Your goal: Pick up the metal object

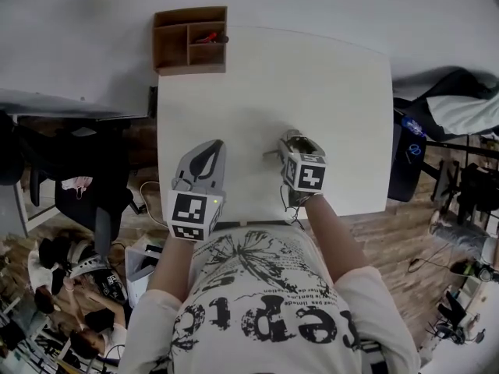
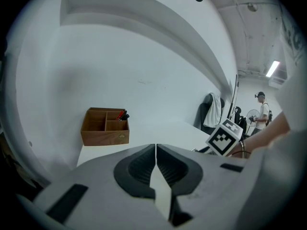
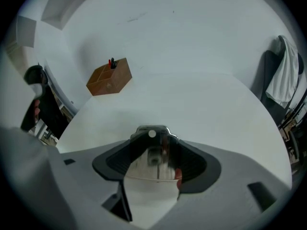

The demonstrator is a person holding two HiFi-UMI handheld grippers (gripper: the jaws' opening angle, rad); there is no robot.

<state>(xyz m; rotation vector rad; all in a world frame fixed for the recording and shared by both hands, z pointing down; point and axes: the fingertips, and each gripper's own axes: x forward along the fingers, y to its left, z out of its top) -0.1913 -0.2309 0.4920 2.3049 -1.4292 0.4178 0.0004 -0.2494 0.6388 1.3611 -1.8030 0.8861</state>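
Note:
A shiny metal object fills the gap between the jaws of my right gripper, and both dark pads lie against its sides. In the head view this metal object sits low at the near middle of the white table, in front of the right gripper; a thin part sticks out to its left. Whether it rests on the table I cannot tell. My left gripper hovers beside it to the left, shut with nothing between its fingers. The left gripper shows its pads meeting along a thin line.
A wooden organizer with red and black pens stands at the table's far left corner, also the organizer. A chair draped with cloth stands right of the table. A person stands far off.

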